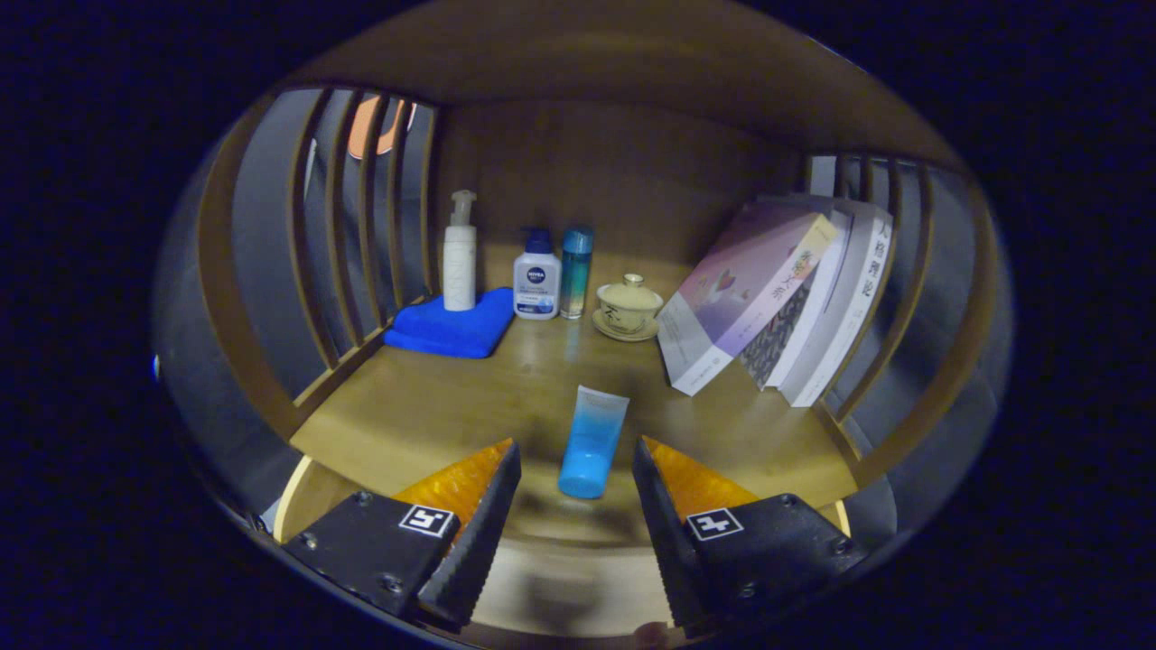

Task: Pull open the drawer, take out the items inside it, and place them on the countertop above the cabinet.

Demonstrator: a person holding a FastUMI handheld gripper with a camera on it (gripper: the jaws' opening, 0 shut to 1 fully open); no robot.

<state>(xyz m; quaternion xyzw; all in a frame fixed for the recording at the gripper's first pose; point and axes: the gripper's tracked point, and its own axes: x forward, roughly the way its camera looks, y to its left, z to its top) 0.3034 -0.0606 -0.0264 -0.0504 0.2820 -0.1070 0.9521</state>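
Note:
A blue tube lies on the wooden countertop, cap end toward me, just ahead of and between my fingers. My gripper stands open, its fingers on either side of the tube's cap and apart from it. Nothing is held. The drawer is hidden below the countertop's front edge.
At the back stand a white pump bottle on a folded blue cloth, a white bottle with a blue cap, a teal bottle and a lidded tea cup on a saucer. Books lean at the right. Slatted wooden sides close in both flanks.

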